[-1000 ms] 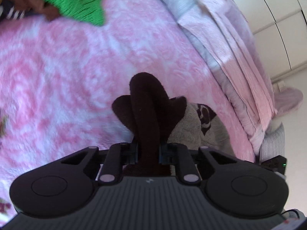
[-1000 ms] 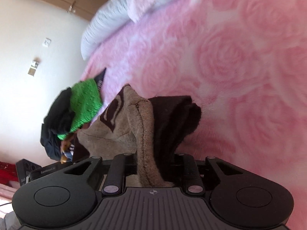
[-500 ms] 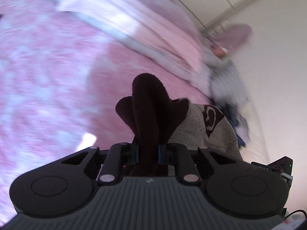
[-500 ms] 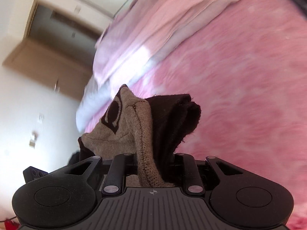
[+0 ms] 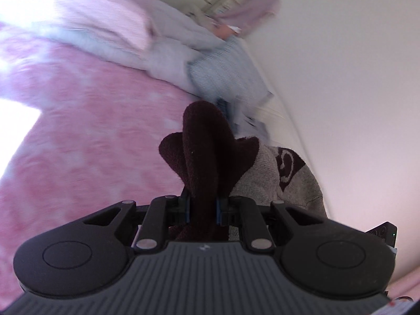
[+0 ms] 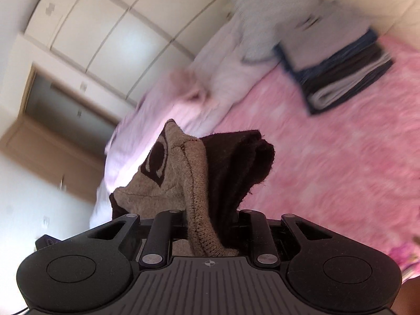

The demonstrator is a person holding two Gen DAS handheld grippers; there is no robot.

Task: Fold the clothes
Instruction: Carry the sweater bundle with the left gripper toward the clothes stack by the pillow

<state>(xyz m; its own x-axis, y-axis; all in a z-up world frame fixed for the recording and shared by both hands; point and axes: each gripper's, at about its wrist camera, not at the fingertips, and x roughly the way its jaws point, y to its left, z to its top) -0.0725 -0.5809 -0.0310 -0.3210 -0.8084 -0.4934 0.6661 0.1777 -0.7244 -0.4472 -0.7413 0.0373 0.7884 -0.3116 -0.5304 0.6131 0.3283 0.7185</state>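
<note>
I have the sweater (image 5: 265, 181) pinched at two places and lifted clear of the bed (image 5: 86, 141). The left hand-held gripper (image 5: 202, 207) is closed down tight on a thick roll of the dark brown knit, which bulges up past the pads. The right hand-held gripper (image 6: 212, 225) is clamped on a bunch of tan seam edge and dark brown fabric together, jaws a little wider because the wad is thicker.

My worry is the grip on the right: it holds several layers stacked loosely, and I judge that a sharp swing could let the inner layer slide out, so the folded shape would fall open. On the left, the roll stands proud of the pads, so a tug from the other side could pull it free. Both views are smeared, which tells me the background is sweeping fast; setting the sweater down at that pace could skew it or knock the stack of folded clothes (image 6: 338, 76) that lies near the pillows (image 6: 225, 68) at the head of the bed.

Both hand-held grippers tilt moderately downward, looking across the pink blanket toward the headboard end, the sweater hanging between them in the air.
</note>
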